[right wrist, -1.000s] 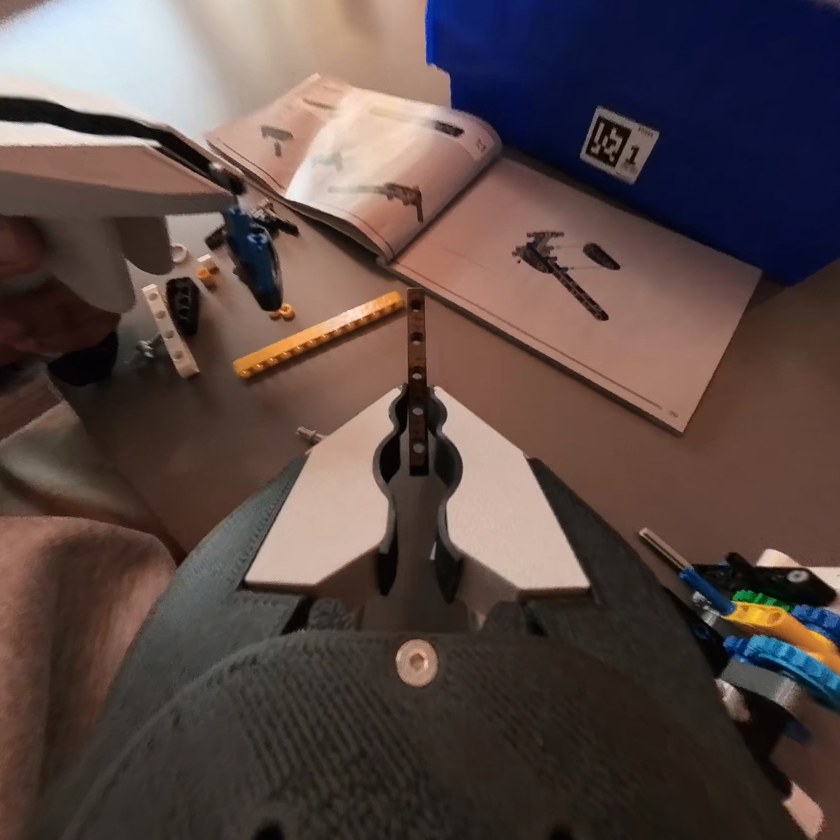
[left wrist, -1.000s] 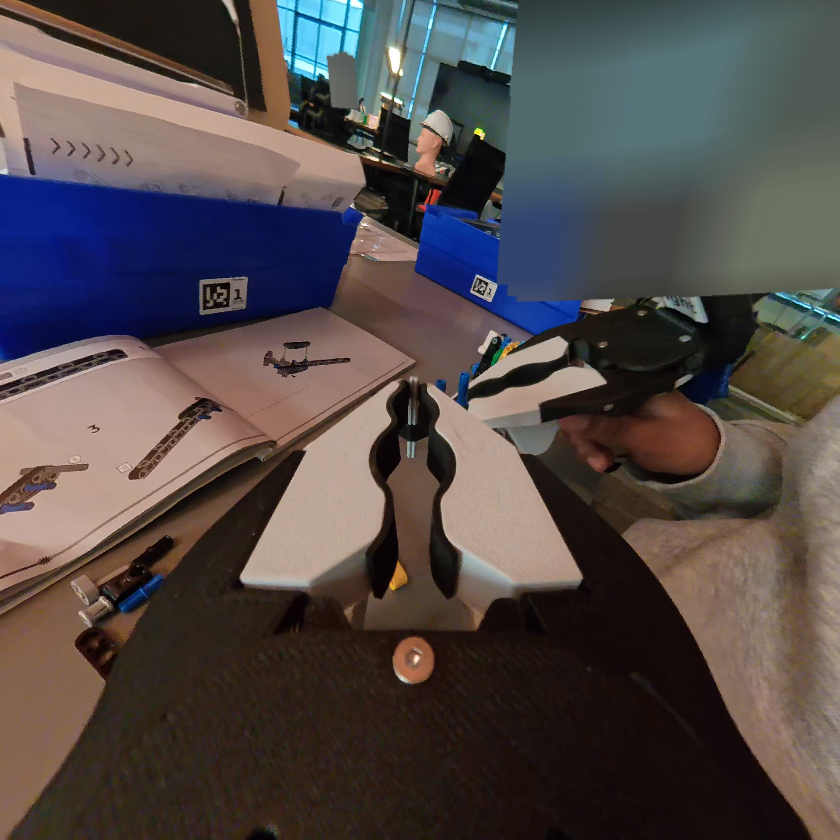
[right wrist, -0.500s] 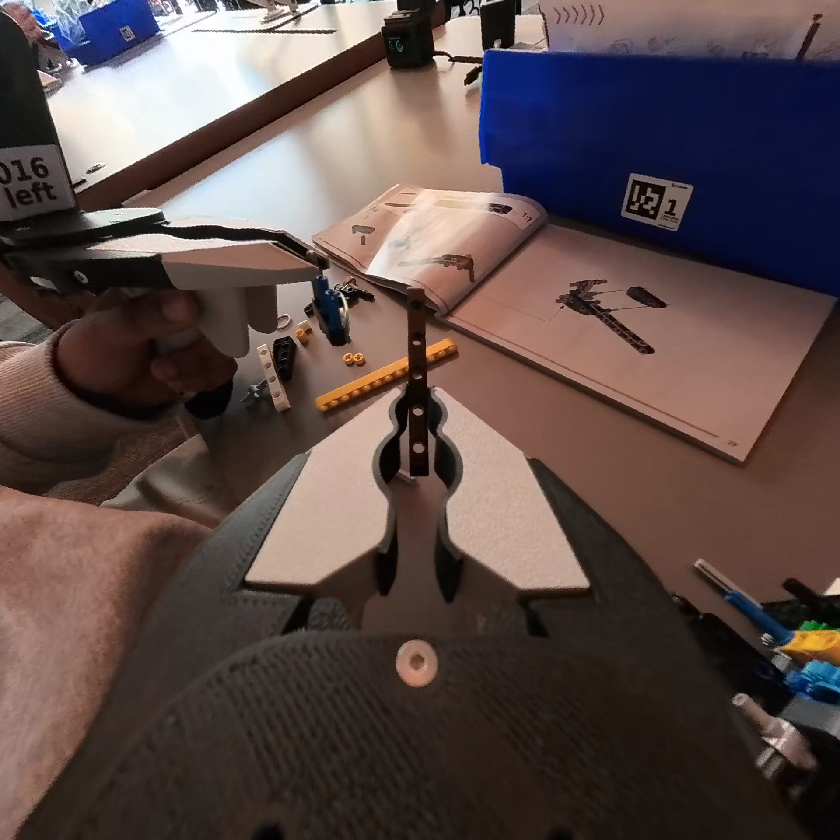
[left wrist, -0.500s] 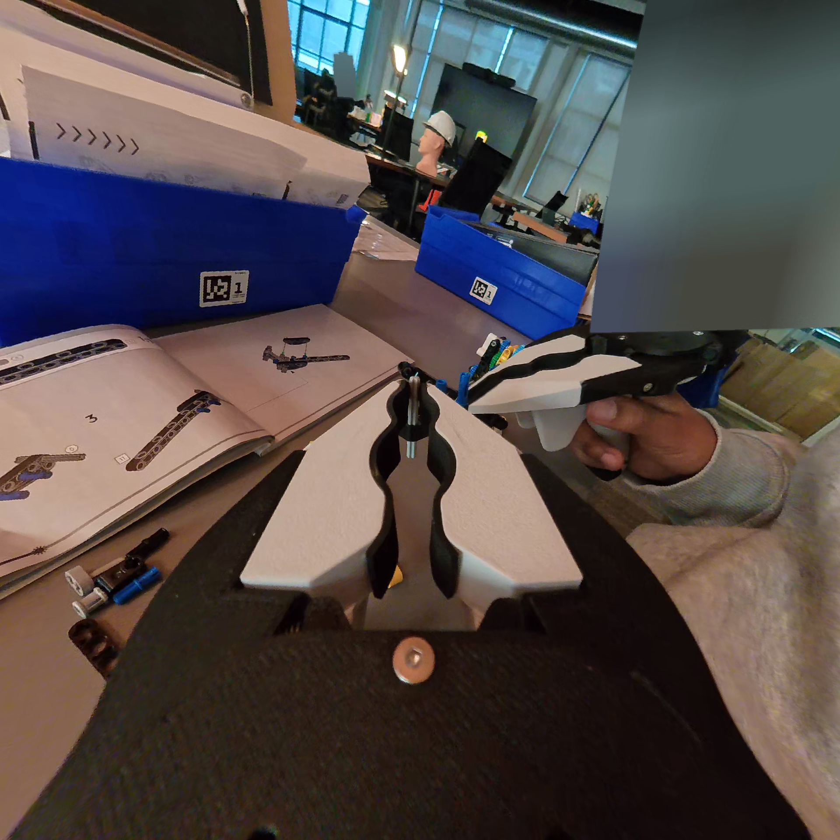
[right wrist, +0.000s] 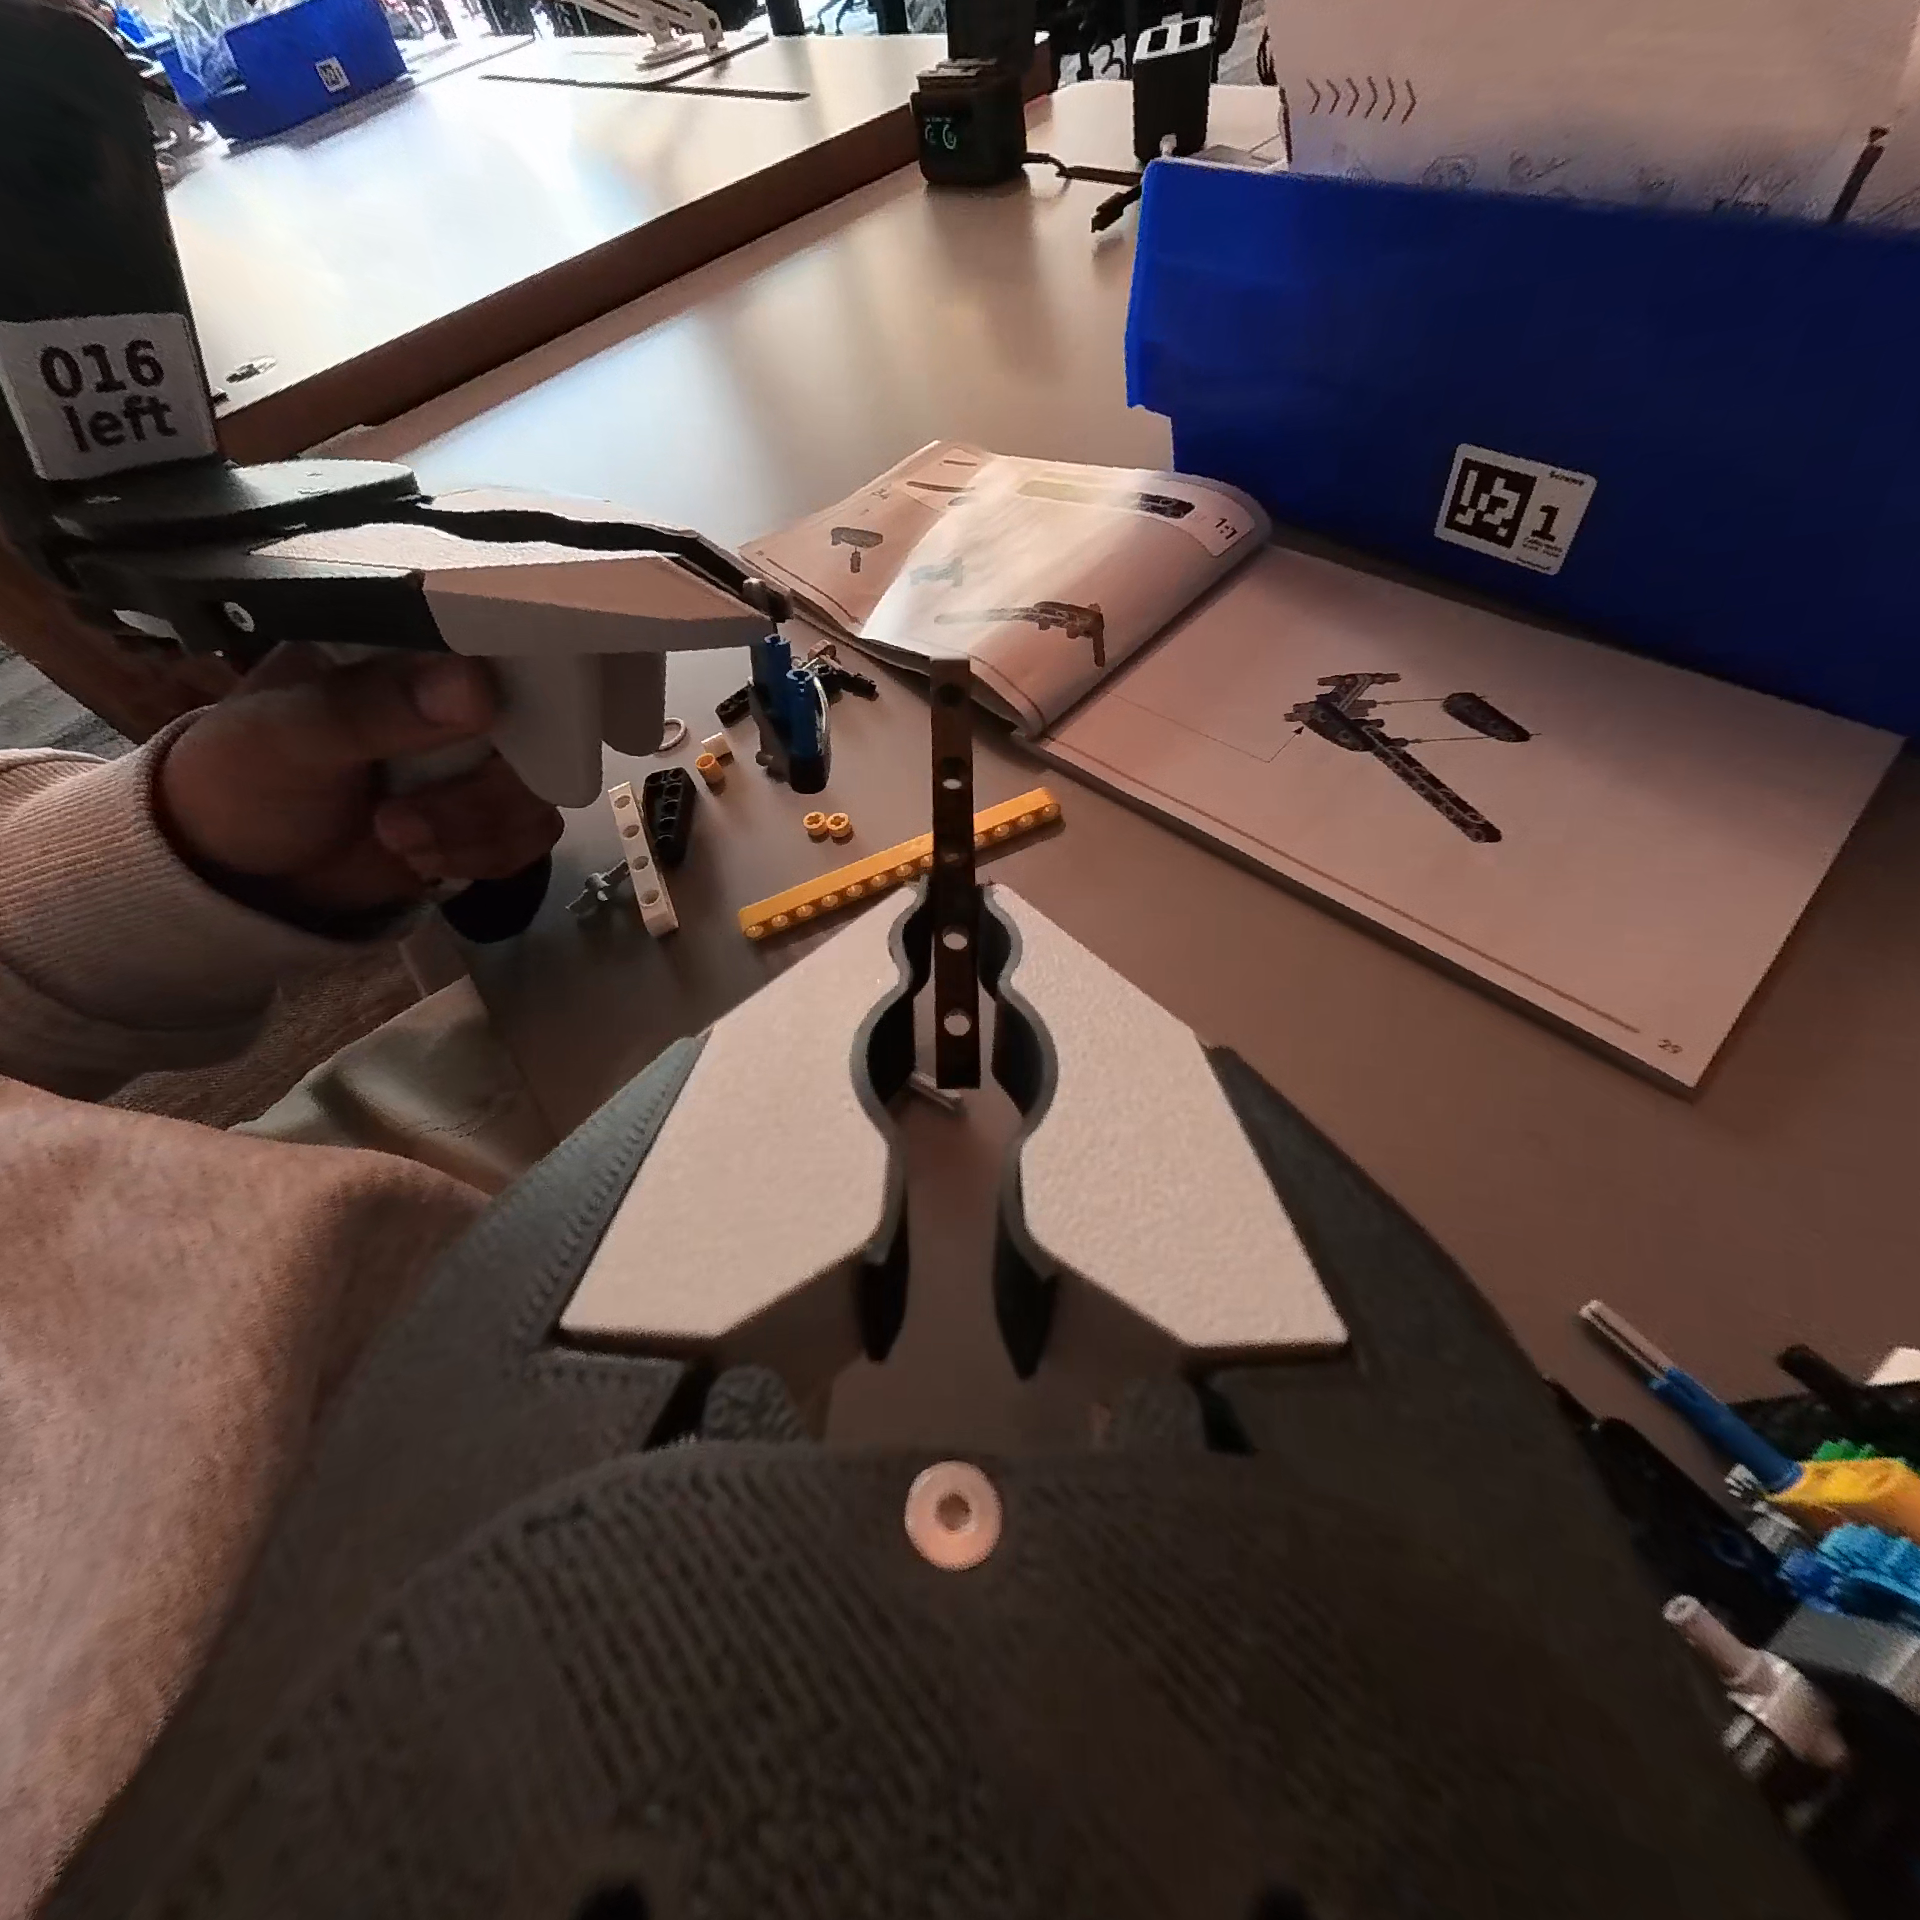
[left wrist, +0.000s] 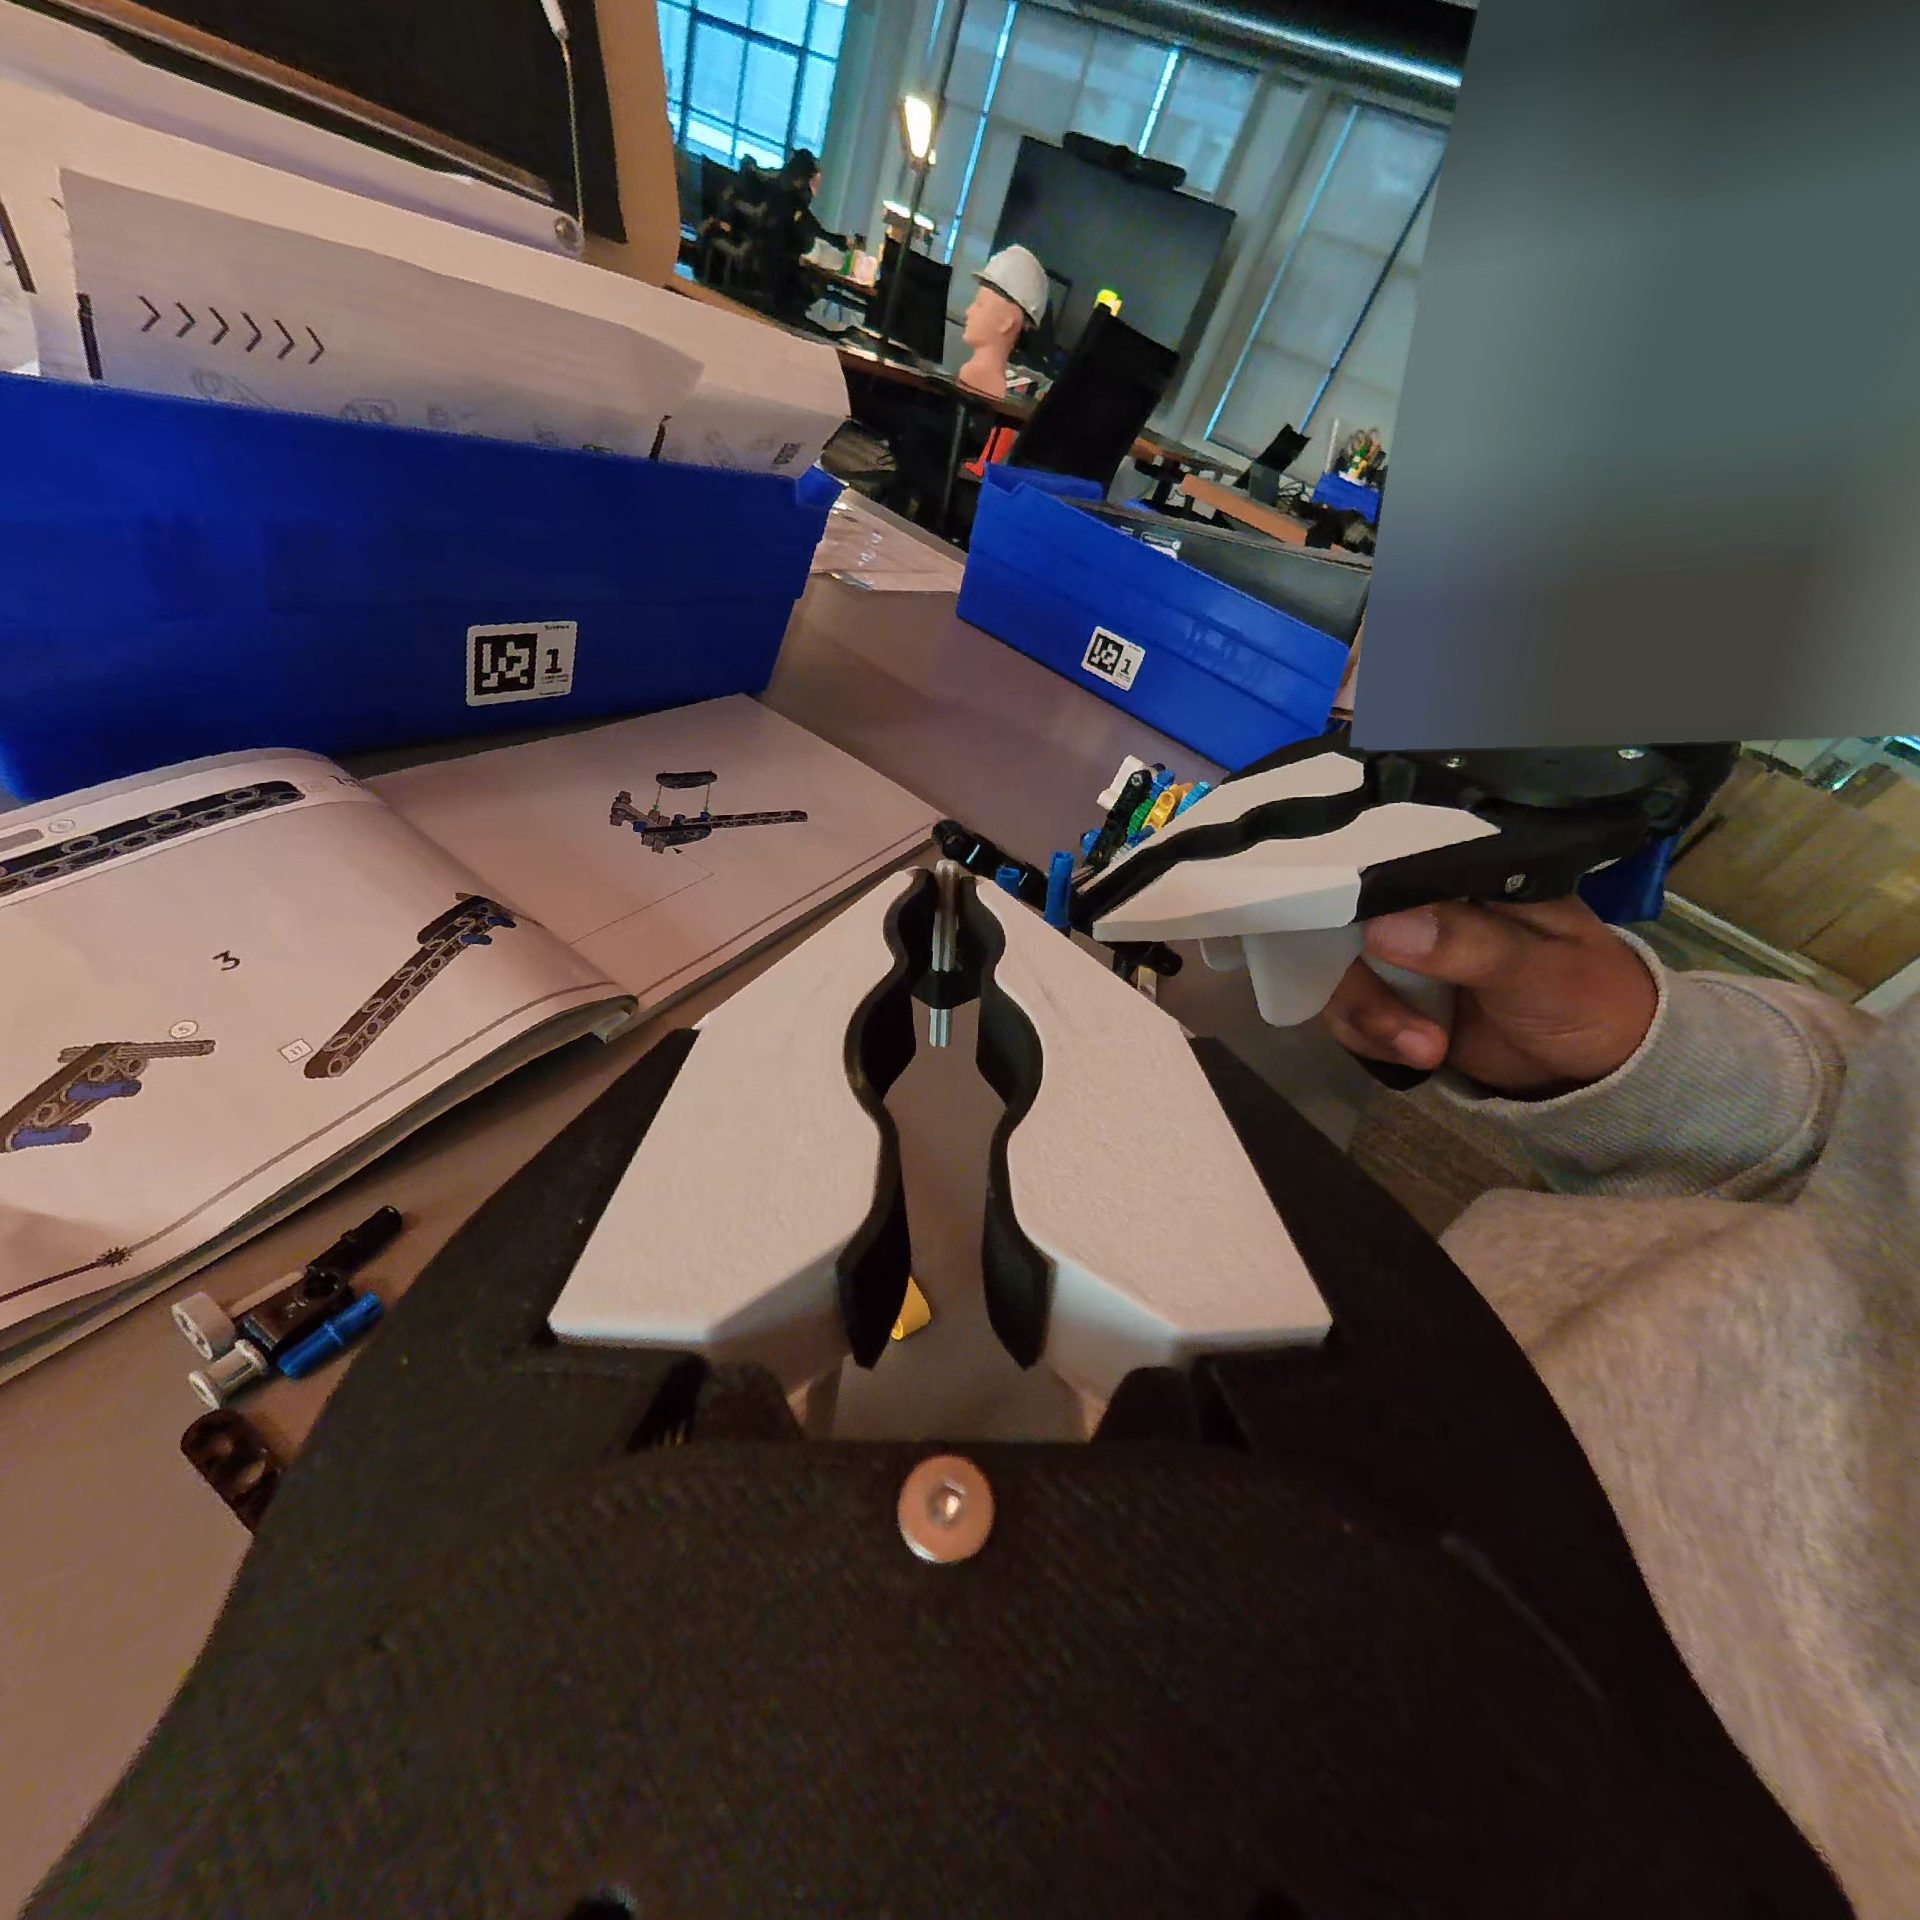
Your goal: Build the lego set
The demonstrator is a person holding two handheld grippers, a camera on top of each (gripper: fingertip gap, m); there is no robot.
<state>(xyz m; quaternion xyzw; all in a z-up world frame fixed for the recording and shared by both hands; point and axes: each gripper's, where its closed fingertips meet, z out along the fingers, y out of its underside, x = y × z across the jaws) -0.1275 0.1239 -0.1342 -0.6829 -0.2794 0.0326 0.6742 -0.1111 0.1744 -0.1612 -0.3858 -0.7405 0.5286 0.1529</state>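
Observation:
My left gripper (left wrist: 943,883) is shut on a small grey pin (left wrist: 941,966), held above the table. It also shows at the left of the right wrist view (right wrist: 764,603), its tip a short way left of the beam's top. My right gripper (right wrist: 954,896) is shut on a dark beam with holes (right wrist: 952,790), held upright above the table. In the left wrist view the right gripper (left wrist: 1091,914) is in a hand, just right of my left fingertips. A yellow long beam (right wrist: 904,862) lies on the table below.
An open instruction booklet (right wrist: 1403,831) lies in front of a blue bin (right wrist: 1455,343). A blue part (right wrist: 790,707), a white beam (right wrist: 644,857) and small black and orange pieces lie at the left. A pile of coloured parts (right wrist: 1829,1507) sits at the right. Small pins (left wrist: 281,1320) lie beside the booklet. The tips of one gripper are about 7 cm away from the tips of the other.
The right gripper has tilted up from looking down at the table and levelled out. The two grippers have come closer, tip to tip. Both keep their hold.

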